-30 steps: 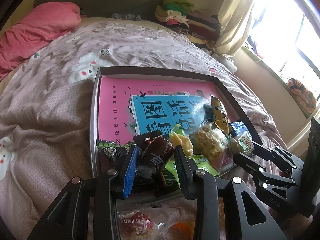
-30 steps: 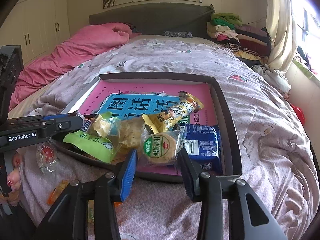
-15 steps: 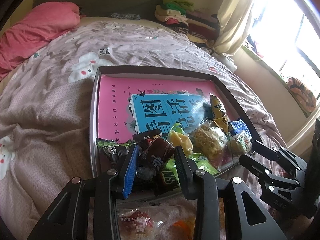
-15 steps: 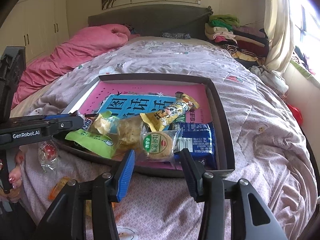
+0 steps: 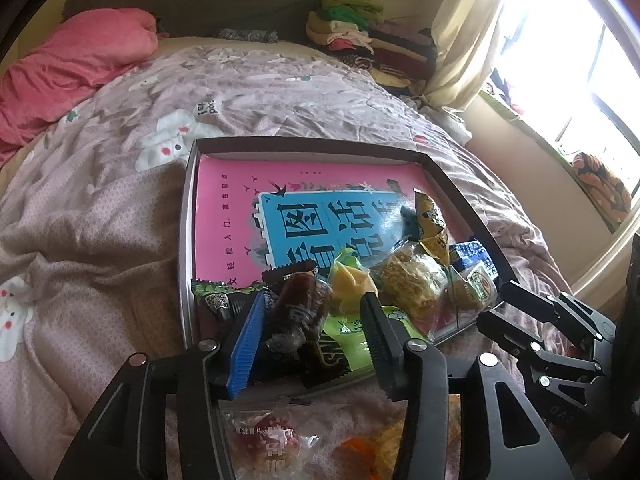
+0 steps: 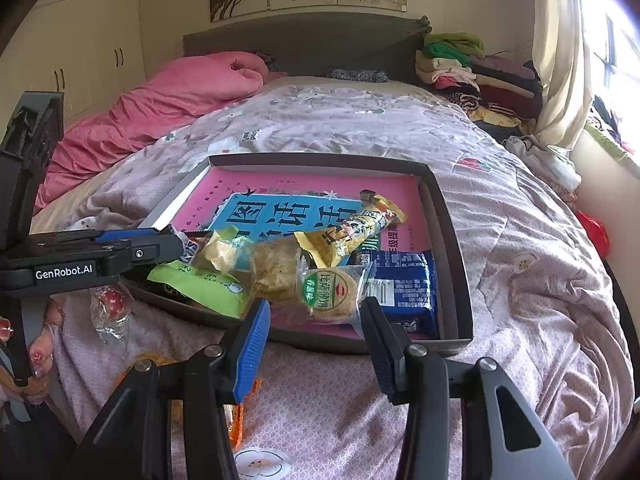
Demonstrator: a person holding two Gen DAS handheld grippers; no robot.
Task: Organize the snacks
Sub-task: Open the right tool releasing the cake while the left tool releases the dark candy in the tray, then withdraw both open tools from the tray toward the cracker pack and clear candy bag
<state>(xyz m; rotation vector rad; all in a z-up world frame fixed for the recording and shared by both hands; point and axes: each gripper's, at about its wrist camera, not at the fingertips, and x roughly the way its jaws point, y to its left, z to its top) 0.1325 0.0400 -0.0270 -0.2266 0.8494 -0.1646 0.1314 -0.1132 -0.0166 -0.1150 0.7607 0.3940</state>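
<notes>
From my left tongs' camera, my left tongs (image 5: 310,326) are over the near end of the dark box (image 5: 186,240) on the bed (image 5: 100,208). The jaws are opening right now. A dark brown candy (image 5: 302,312) sits between them, and I don't think the pads are pressing it any more. It lies on top of the other snacks at the near edge of the box. To let go well, I should keep my hand quiet, open wide, then lift straight up so the pads don't drag the wrapper along. The candy rests on a slippery green packet (image 5: 356,334), so it could slide if I bump it. Two snacks are not in the box yet: a clear bag with a red sweet (image 5: 268,440) and an orange one (image 5: 356,450), both on the bed just under my tongs.

From my right tongs' camera, my right tongs (image 6: 316,338) hang part open just before the near wall of the box. Nothing is between the jaws. A round biscuit in a clear wrapper (image 6: 326,292) lies in the box right behind them, next to a blue packet (image 6: 404,284). A long yellow packet (image 6: 352,228) leans across the pile. The left tongs (image 6: 168,246) show at the side, and the red sweet (image 6: 110,304) lies on the bed below them. I think the pile is all bunched at the near end, and the far pink floor of the box is bare. I should put the next snacks there, one at a time.
</notes>
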